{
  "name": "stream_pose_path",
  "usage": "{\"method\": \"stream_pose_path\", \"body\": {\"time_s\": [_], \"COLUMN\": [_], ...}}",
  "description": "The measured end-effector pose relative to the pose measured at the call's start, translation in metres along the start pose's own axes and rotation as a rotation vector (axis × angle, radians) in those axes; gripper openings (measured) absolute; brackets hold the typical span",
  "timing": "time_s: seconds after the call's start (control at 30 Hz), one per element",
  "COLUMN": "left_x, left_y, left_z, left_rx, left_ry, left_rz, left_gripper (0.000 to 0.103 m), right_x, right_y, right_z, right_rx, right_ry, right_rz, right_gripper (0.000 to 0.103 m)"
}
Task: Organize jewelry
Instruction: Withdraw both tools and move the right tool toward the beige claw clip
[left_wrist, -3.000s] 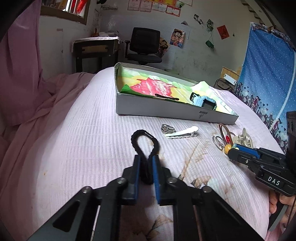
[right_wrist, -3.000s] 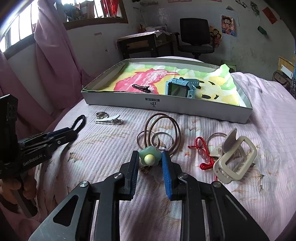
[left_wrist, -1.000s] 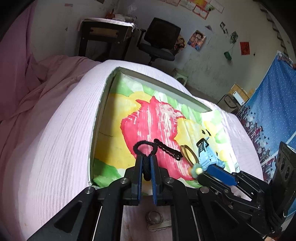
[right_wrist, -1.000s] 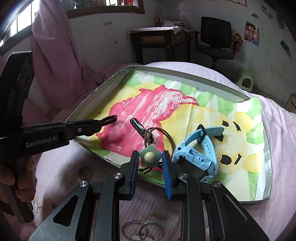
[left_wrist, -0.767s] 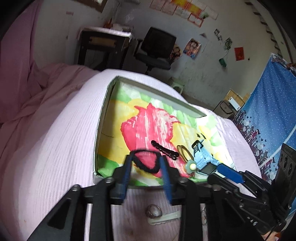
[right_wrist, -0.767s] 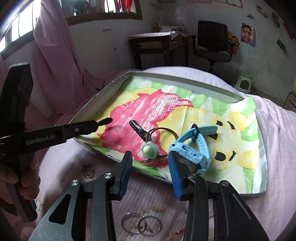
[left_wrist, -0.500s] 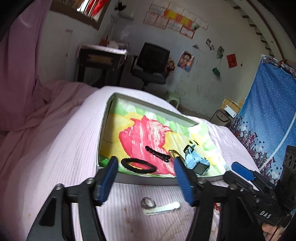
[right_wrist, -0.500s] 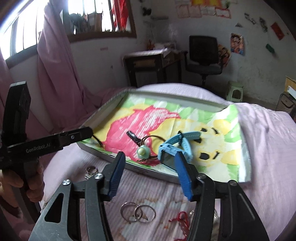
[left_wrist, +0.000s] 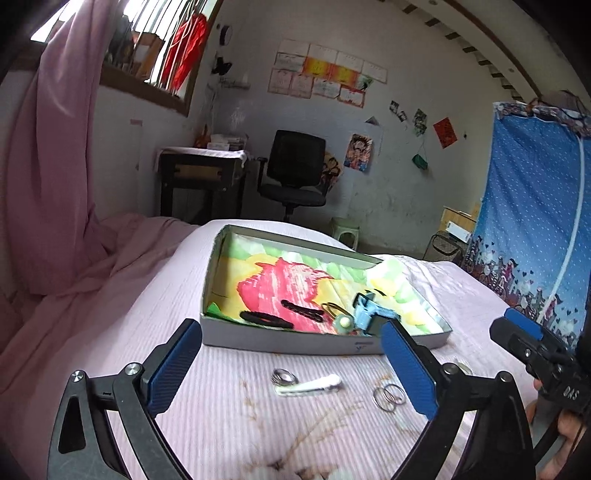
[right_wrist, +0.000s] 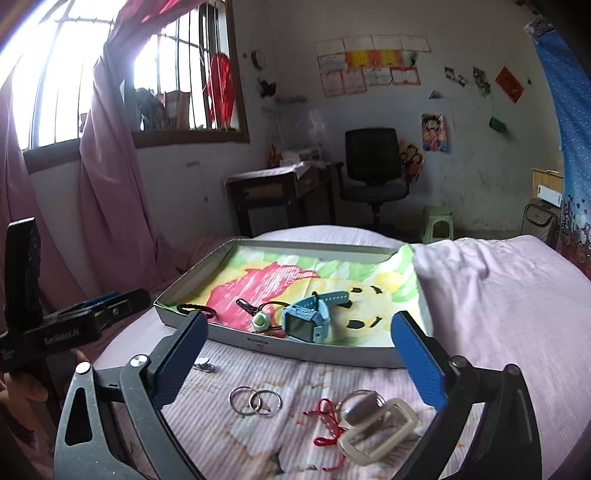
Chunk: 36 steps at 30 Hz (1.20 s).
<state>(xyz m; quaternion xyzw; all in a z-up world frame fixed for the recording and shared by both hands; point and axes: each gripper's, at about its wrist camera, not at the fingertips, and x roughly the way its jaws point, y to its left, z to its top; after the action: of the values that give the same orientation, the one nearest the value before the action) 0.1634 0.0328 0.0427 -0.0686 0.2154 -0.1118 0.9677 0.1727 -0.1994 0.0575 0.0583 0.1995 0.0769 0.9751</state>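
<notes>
A shallow grey box (left_wrist: 288, 343) (right_wrist: 317, 352) with a colourful lining lies on the pink bed. In it lie a black hair tie (left_wrist: 266, 319) (right_wrist: 195, 308), a black hair clip (left_wrist: 301, 309), a green flower hair tie (left_wrist: 342, 322) (right_wrist: 260, 320) and a blue watch (left_wrist: 365, 314) (right_wrist: 306, 319). My left gripper (left_wrist: 291, 363) is open and empty, in front of the box. My right gripper (right_wrist: 297, 356) is open and empty, also in front of the box. On the bed lie a silver ring (left_wrist: 283, 376), a white clip (left_wrist: 310, 386), two metal rings (right_wrist: 255, 400), a red string bracelet (right_wrist: 327, 424) and a beige claw clip (right_wrist: 376, 432).
The bed is covered by a pink sheet (left_wrist: 122, 332). Behind it stand a desk (left_wrist: 201, 177), a black office chair (left_wrist: 293, 177) and a small stool (right_wrist: 437, 223). A pink curtain (left_wrist: 44, 184) hangs at the left and a blue cloth (left_wrist: 535, 229) at the right.
Both grippers opened, leaving the black hair tie and the green flower hair tie in the box. Both then pulled back and up from the box.
</notes>
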Motion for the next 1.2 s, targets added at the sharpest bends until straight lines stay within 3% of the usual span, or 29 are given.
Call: {"method": "stream_pose_path", "body": {"time_s": [0.5,1.2], "left_x": [-0.023,0.007], "left_y": [-0.019,-0.022], "left_z": [-0.035,-0.045], "left_rx": [0.093,0.144], "left_ry": [0.005,0.201], "left_rz": [-0.001,0.006], "left_gripper": [0.099,0.099], "right_x": [-0.031,-0.014], "right_y": [-0.025,-0.041], "right_z": [-0.036,-0.061], "right_rx": [0.000,0.001], "right_ry": [0.020,0.170], "right_rz": [-0.049,-0.078], "right_gripper": [0.102,0.102]}}
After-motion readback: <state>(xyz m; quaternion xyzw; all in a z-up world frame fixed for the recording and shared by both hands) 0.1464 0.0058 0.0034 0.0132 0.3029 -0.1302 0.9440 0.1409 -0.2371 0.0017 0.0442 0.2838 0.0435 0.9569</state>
